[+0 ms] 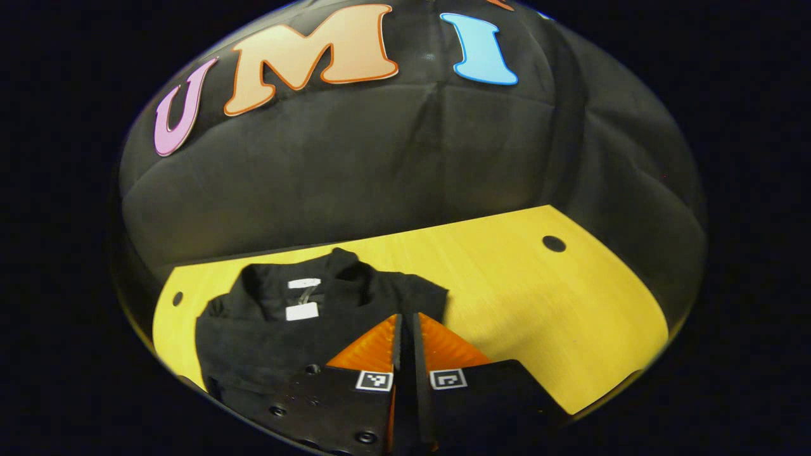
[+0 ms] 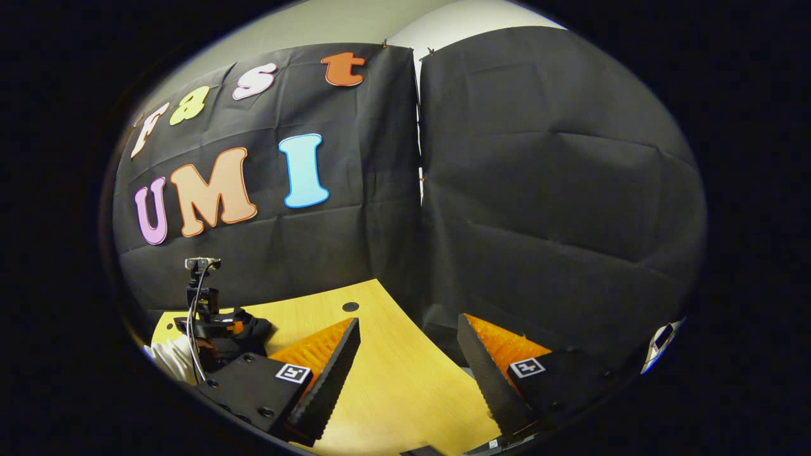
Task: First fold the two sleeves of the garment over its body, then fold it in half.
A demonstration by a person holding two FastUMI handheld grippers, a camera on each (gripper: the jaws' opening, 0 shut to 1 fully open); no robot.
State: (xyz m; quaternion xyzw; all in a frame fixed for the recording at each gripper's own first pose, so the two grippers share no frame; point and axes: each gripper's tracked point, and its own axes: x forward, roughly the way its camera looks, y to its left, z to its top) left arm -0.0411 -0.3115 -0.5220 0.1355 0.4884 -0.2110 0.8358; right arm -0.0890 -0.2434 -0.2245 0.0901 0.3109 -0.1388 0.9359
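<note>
Jaws pressed together on left gripper (image 1: pixel 406 329), spread on right gripper (image 2: pixel 408 354); garment (image 1: pixel 298 329) collar faces the wall.

Left gripper view is sitting low and close over the yellow table (image 1: pixel 538 297), facing the back wall; right gripper view is looking from farther right, sharing that table (image 2: pixel 393 380) and wall

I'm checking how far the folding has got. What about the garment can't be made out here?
- Left gripper view: the garment's near part, hidden behind the left gripper.
- Left gripper view: what, if anything, its near-closed fingers pinch.
- Right gripper view: garment mostly behind the other gripper; folds too small.
</note>
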